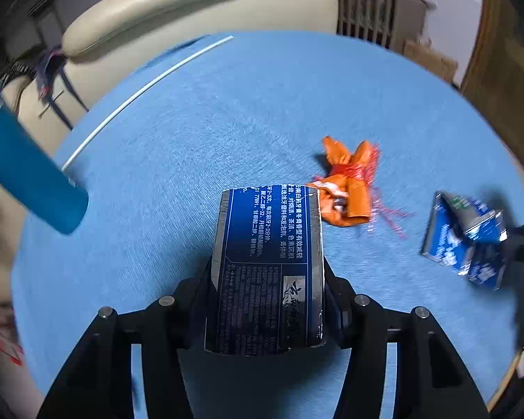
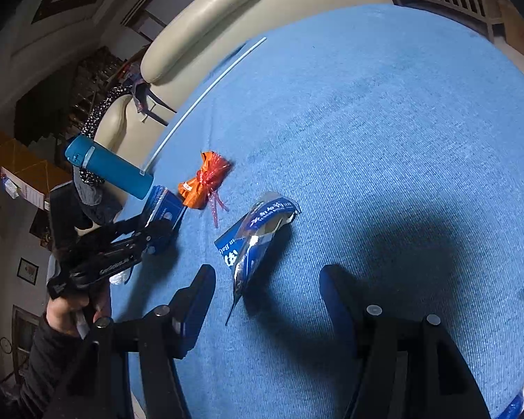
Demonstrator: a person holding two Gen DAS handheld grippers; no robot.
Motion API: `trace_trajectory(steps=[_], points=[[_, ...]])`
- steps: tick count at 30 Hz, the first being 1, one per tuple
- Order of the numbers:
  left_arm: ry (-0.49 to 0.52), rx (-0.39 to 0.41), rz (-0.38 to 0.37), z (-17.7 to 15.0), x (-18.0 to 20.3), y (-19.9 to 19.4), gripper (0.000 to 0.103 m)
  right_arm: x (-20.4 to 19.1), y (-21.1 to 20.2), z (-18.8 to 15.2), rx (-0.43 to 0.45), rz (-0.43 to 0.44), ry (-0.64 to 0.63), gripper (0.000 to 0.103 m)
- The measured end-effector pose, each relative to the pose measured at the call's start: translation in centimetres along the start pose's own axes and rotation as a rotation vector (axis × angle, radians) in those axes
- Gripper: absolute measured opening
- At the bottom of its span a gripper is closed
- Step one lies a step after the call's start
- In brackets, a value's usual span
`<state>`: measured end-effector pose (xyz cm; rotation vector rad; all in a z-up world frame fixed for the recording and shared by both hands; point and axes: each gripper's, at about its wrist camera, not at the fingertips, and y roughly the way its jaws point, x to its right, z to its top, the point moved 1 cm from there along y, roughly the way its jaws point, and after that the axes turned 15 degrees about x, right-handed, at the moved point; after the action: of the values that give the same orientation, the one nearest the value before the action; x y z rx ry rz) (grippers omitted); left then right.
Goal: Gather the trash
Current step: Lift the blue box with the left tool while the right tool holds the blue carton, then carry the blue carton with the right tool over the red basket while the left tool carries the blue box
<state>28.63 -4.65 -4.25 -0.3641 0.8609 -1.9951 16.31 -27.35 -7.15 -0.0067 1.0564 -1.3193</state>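
Note:
A dark blue printed carton (image 1: 267,244) stands between the fingers of my left gripper (image 1: 267,276), which is shut on its two sides just above the blue table cloth (image 1: 192,139). Just beyond it lies a crumpled orange wrapper (image 1: 349,188) with red shreds. A torn blue-and-silver packet (image 2: 258,237) lies flat ahead of my right gripper (image 2: 265,296), whose jaws stand open on either side of the packet's near tip without touching it. In the right wrist view the left gripper (image 2: 150,234) holds the carton (image 2: 165,209) beside the orange wrapper (image 2: 202,185).
A blue bottle (image 2: 111,167) lies at the table's left edge, and a thin white rod (image 2: 206,97) runs along the cloth behind it. A cream padded chair (image 2: 206,17) stands beyond the table. A person's hand and dark sleeve (image 2: 63,314) hold the left gripper.

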Motion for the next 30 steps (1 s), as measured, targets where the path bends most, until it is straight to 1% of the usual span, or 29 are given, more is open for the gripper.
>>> trace_trajectory(steps=[4, 8, 9, 10, 11, 12, 14, 17, 20, 24, 30], points=[[-0.074, 0.041, -0.002, -1.4, 0.5, -2.6, 0.057, -0.5, 0.7, 0.3, -0.001, -0.003, -0.006, 0.066], [-0.117, 0.061, 0.021, -2.9, 1.8, -4.4, 0.057, -1.5, 2.0, 0.8, 0.013, -0.029, -0.042, 0.066], [-0.134, 0.063, 0.029, -3.3, 1.9, -4.8, 0.057, -1.8, 2.4, 1.0, 0.024, -0.047, -0.068, 0.065], [-0.148, 0.065, 0.038, -3.6, 2.1, -5.1, 0.057, -2.1, 2.6, 1.0, 0.029, -0.062, -0.087, 0.055], [-0.164, 0.068, 0.048, -3.8, 2.2, -5.2, 0.057, -2.3, 3.0, 1.0, 0.021, -0.075, -0.104, 0.033], [-0.181, 0.07, 0.054, -4.1, 2.3, -5.5, 0.057, -2.5, 3.3, 0.9, 0.01, -0.072, -0.108, 0.033], [-0.214, 0.075, 0.067, -4.9, 2.4, -6.1, 0.057, -3.0, 3.1, 0.9, 0.024, -0.073, -0.13, 0.032], [-0.243, 0.089, 0.085, -5.8, 2.7, -7.2, 0.057, -3.7, 1.6, 0.7, 0.058, -0.061, -0.146, 0.032], [-0.266, 0.096, 0.084, -6.7, 3.5, -8.2, 0.057, -4.6, -0.6, 0.4, 0.102, -0.051, -0.167, 0.032], [-0.279, 0.096, 0.081, -7.4, 4.9, -9.4, 0.057, -4.8, -3.3, -0.2, 0.136, -0.043, -0.161, 0.032], [-0.263, 0.105, 0.112, -7.6, 6.7, -11.3, 0.057, -4.1, -7.1, -1.4, 0.18, -0.044, -0.136, 0.032]])
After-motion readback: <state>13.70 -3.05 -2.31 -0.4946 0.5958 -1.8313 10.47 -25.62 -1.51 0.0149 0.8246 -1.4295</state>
